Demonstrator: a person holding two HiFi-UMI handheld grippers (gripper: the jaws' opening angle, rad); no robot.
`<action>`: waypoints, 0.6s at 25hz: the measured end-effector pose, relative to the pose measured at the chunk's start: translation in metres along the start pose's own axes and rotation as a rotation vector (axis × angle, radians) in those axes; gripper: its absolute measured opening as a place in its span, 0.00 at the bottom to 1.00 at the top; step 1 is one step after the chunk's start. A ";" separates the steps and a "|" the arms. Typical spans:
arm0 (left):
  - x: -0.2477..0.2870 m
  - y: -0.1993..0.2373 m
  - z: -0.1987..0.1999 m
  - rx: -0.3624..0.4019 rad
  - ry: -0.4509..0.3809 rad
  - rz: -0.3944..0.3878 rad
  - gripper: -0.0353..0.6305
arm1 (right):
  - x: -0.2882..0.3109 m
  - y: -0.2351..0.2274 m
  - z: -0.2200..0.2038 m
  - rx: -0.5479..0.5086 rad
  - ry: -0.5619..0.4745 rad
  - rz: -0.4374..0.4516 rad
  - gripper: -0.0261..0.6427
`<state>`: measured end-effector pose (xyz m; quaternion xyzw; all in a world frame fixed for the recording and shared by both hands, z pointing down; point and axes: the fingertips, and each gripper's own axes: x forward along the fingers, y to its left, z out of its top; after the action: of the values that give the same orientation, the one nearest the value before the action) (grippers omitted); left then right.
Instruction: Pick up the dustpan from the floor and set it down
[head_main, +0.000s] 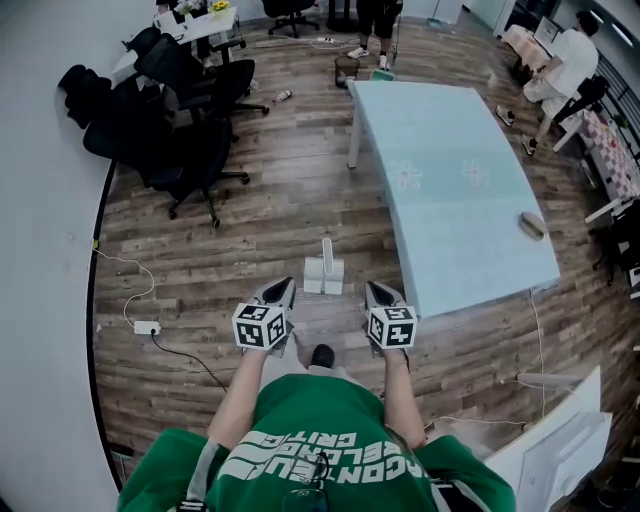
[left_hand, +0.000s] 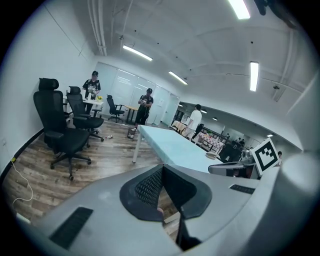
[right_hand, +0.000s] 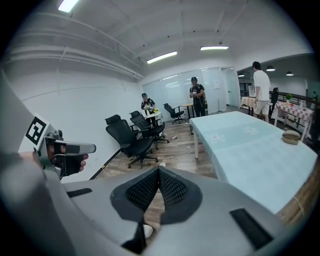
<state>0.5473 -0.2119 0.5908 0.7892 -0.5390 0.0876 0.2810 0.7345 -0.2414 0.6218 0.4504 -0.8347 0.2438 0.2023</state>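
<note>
Dustpan: a white dustpan (head_main: 323, 275) stands on the wood floor (head_main: 260, 225) at 12 o'clock, just ahead of both grippers and between their lines, with its handle upright.
Left gripper: the left gripper (head_main: 280, 290) is held low and angled down, with its jaws pressed together at the tip and nothing between them.
Right gripper: the right gripper (head_main: 378, 290) is level with the left one, its jaws also together and empty.
Handling: it looks like thin moulded plastic, so probably light, stiff and rather slick. It is likely to swing or tip if caught off-centre.
Where to hold: the upright handle looks best, gripped low near the pan, with the jaws across its narrow side.
Surface: hard, flat planks that would let the pan slide if it were nudged.
Room: a pale blue table (head_main: 450, 185) runs from 1 to 2 o'clock, its near corner close to the dustpan. Black office chairs (head_main: 185, 150) are at 10 to 11 o'clock. A power strip (head_main: 146, 327) with trailing cable lies at 9 o'clock. People stand far off, from 12 to 2 o'clock.
</note>
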 end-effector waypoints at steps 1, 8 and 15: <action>-0.002 -0.001 -0.002 -0.003 0.001 0.001 0.05 | -0.001 0.000 -0.002 0.002 -0.001 -0.003 0.05; -0.009 0.003 -0.008 -0.023 -0.002 0.010 0.05 | -0.001 0.009 -0.006 -0.010 0.004 -0.003 0.05; -0.012 0.004 -0.010 -0.027 -0.006 0.016 0.05 | 0.001 0.014 -0.014 -0.034 0.018 0.000 0.05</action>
<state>0.5402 -0.1978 0.5954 0.7813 -0.5471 0.0802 0.2894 0.7244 -0.2272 0.6301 0.4448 -0.8368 0.2338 0.2173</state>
